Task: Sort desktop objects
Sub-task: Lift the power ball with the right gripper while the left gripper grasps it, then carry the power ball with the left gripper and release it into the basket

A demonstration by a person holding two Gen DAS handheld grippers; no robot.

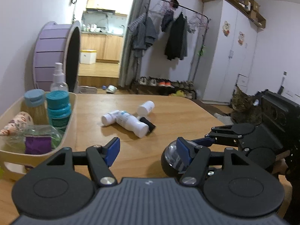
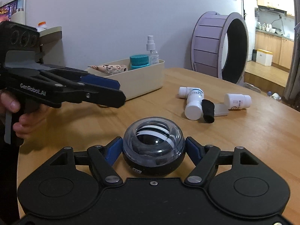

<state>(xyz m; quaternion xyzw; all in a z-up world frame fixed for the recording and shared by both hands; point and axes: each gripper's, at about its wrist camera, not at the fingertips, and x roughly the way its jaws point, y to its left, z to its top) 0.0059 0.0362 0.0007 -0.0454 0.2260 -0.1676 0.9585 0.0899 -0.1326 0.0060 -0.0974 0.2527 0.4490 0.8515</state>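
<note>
My right tongs (image 2: 153, 150) straddle the ball (image 2: 153, 146) on the counter (image 2: 243, 140), pads at its sides but, as far as I can tell, not yet pressing; my left tongs (image 1: 148, 150) stand open and empty just left of it; I judge the risk is the smooth round shell squirting out forward if I close off-centre, or rolling if a pad nudges it first; ahead and right lie three white bottles (image 2: 193, 101) and a black piece (image 2: 207, 110), loose; ahead and left, beyond my left tongs, the bin (image 2: 142, 82) holds a teal jar (image 2: 139, 61), a spray bottle (image 2: 152, 50), a patterned pouch (image 2: 110, 68) and more.
</note>
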